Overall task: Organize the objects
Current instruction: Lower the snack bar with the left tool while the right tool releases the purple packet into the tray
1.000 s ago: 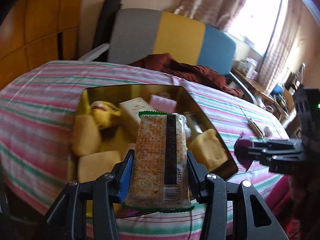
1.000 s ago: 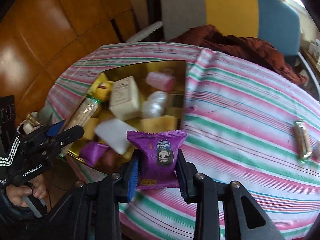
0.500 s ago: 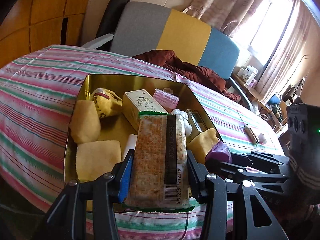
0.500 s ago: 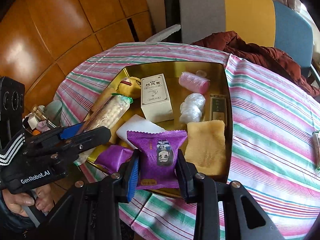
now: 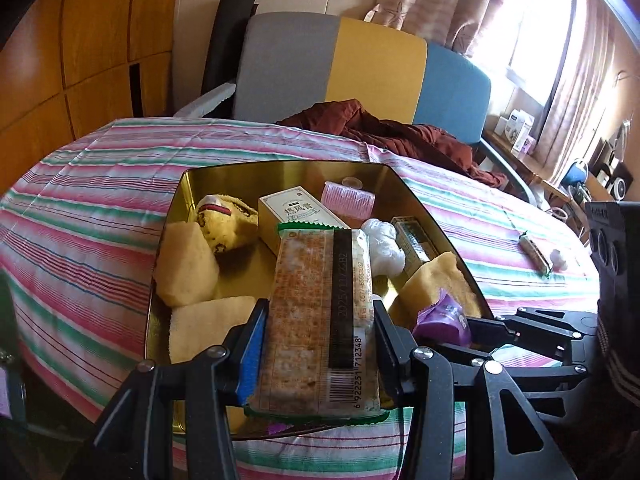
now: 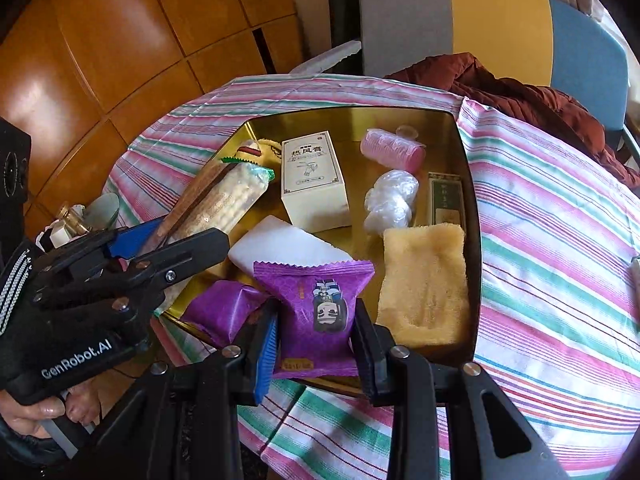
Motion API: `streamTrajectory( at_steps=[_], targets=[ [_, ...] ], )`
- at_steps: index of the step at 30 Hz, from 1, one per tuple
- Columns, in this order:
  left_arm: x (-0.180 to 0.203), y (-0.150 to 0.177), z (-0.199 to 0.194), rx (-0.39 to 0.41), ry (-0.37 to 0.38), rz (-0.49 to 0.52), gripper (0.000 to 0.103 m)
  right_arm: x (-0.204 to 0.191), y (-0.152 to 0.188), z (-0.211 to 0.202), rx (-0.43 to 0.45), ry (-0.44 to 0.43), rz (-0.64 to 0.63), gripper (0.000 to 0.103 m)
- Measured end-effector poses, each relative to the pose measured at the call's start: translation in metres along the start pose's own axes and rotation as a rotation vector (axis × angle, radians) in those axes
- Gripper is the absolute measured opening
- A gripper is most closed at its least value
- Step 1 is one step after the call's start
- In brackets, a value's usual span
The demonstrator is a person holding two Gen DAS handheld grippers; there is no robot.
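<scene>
— Over the gold tin (image 5: 192,184), at 6 o'clock in the left wrist view: what sits between the fingers?

— A long cracker packet (image 5: 320,320), barcode up, lies lengthwise in the left gripper (image 5: 318,352), both fingers clamped against its sides. Its green-edged far end points to 12 o'clock, above the tin's contents.

— And the right gripper (image 6: 314,340)?

— It is closed on a purple snack packet (image 6: 316,304), pinched low on its sides, the zigzag top edge toward 12 o'clock, over the tin's near rim. From the left wrist it appears at 4 o'clock, the packet poking past its black fingers.

— What lies inside the tin?

— A cream box (image 6: 312,180) toward 12 o'clock, a pink roll (image 6: 392,150) at 1 o'clock, a clear plastic wad (image 6: 390,200), a tan sponge (image 6: 424,284) at 3 o'clock, a white block (image 6: 280,244) and a second purple packet (image 6: 224,312) at 8 o'clock.

— What has changed from half a second ago?

— Both grips are unchanged. The tin looms larger in both views, and the right gripper's packet has shifted further over the tin.
</scene>
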State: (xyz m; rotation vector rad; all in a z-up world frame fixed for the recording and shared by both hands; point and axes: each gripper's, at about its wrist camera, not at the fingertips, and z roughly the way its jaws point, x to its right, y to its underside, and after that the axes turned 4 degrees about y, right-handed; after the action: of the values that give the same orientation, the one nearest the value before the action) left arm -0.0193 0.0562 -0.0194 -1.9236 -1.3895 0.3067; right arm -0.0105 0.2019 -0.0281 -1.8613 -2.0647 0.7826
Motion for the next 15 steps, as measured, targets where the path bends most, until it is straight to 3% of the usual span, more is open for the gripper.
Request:
streamTrajectory(
  at_steps=[15],
  targets=[
    [0.005, 0.001, 0.012, -0.024, -0.03, 0.021, 0.049, 0.005, -0.001, 0.005, 0.002, 0.022, 0.026, 0.034]
  ],
)
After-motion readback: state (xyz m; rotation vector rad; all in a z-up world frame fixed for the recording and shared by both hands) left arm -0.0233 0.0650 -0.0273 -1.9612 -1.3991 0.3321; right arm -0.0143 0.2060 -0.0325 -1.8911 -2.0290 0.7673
